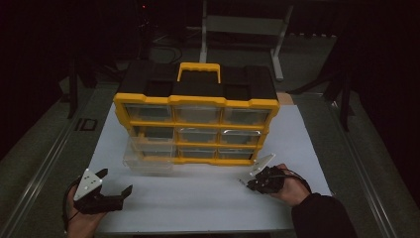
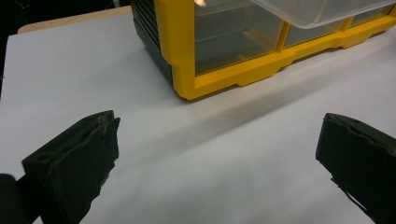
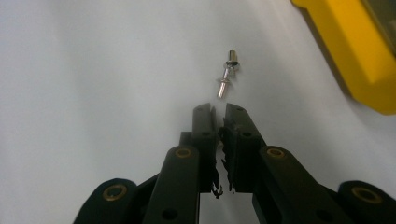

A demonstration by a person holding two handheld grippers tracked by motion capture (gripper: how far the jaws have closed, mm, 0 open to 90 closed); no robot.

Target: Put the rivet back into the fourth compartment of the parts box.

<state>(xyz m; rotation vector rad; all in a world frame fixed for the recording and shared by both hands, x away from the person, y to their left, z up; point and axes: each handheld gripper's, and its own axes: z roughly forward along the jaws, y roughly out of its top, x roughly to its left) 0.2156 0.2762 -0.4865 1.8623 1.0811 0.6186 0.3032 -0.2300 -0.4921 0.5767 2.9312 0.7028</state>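
A yellow and black drawer organizer (image 1: 197, 101) stands upright at the middle of the white table (image 1: 208, 198). Its lower left clear drawer (image 1: 148, 159) is pulled out; in the left gripper view the drawer (image 2: 317, 11) overhangs the organizer's yellow corner (image 2: 177, 51). My left gripper (image 1: 117, 180) sits at the table's front left, open wide, with nothing between its fingers (image 2: 74, 158). My right gripper (image 1: 243, 181) rests at the front right, pointing left, jaws shut. Just past its tips (image 3: 218, 108) a small metal screw (image 3: 227, 74) lies on the table, apart from them.
The organizer's yellow edge (image 3: 355, 51) runs close to the right of the right gripper. A metal frame (image 1: 242, 25) stands on the dark floor behind the table. A rail (image 1: 44, 163) runs along the table's left side.
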